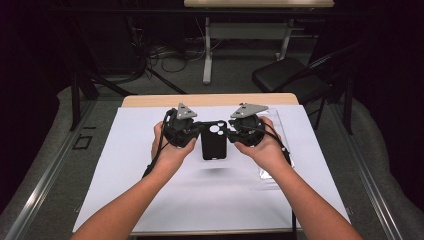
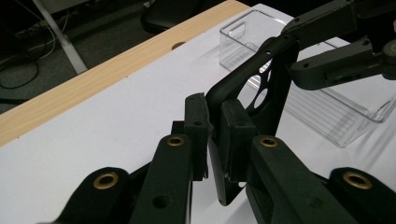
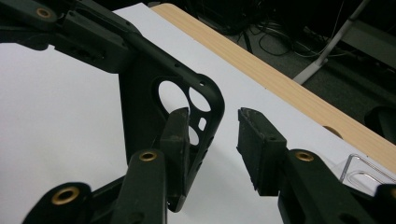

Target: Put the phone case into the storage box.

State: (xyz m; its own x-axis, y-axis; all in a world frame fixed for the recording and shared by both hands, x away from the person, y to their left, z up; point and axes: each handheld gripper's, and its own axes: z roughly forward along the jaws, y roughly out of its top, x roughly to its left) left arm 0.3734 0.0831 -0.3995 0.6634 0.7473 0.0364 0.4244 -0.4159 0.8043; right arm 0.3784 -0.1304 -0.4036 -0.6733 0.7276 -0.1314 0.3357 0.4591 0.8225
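**Phone case held between two claws above the table**

The left claw (image 1: 196, 131) was clamped on the black phone case (image 1: 214, 140), held above the white table (image 1: 150, 190) at its middle. The right claw (image 1: 231, 133) stood parted astride the case's right edge, not yet pinching. Likely next: closing squarely on that edge. Right lay a clear tray (image 2: 327, 100); beyond, a dark chair (image 1: 287, 75).
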